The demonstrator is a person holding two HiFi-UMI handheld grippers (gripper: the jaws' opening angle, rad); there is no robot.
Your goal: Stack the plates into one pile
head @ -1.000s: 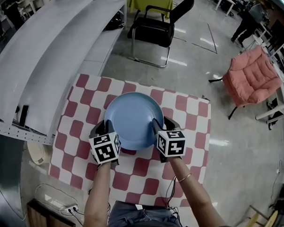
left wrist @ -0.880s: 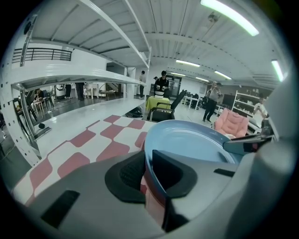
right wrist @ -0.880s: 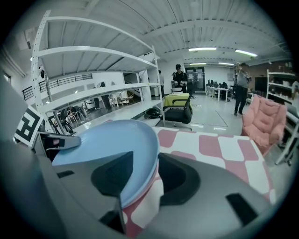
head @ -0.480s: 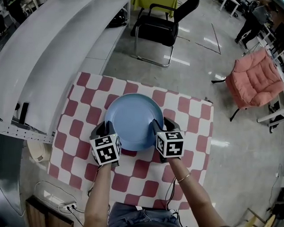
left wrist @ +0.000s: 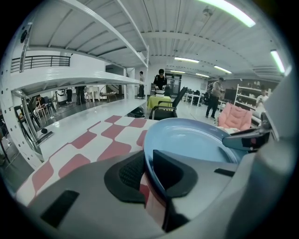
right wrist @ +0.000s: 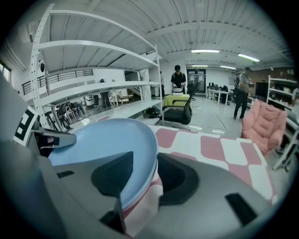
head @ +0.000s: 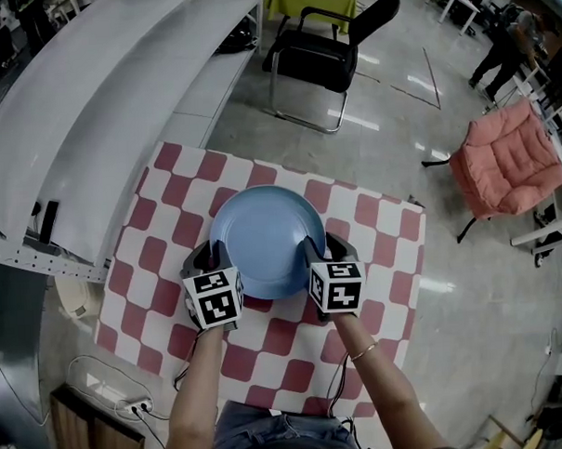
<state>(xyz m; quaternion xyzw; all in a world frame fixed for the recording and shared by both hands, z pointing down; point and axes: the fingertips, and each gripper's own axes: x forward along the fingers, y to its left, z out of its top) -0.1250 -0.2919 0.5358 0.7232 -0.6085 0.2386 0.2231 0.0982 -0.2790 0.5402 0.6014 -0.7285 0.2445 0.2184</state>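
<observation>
A round blue plate lies on the red-and-white checkered table. My left gripper holds the plate's left rim and my right gripper holds its right rim. In the left gripper view the plate has its rim between the two pads of the left gripper; these jaws have just been opening, and the pads still look to touch the rim. In the right gripper view the right gripper is shut on the edge of the plate. No other plate shows apart from this one.
A black chair stands on the floor beyond the table and a pink padded chair at the right. White shelving runs along the left side. People stand far off in the hall.
</observation>
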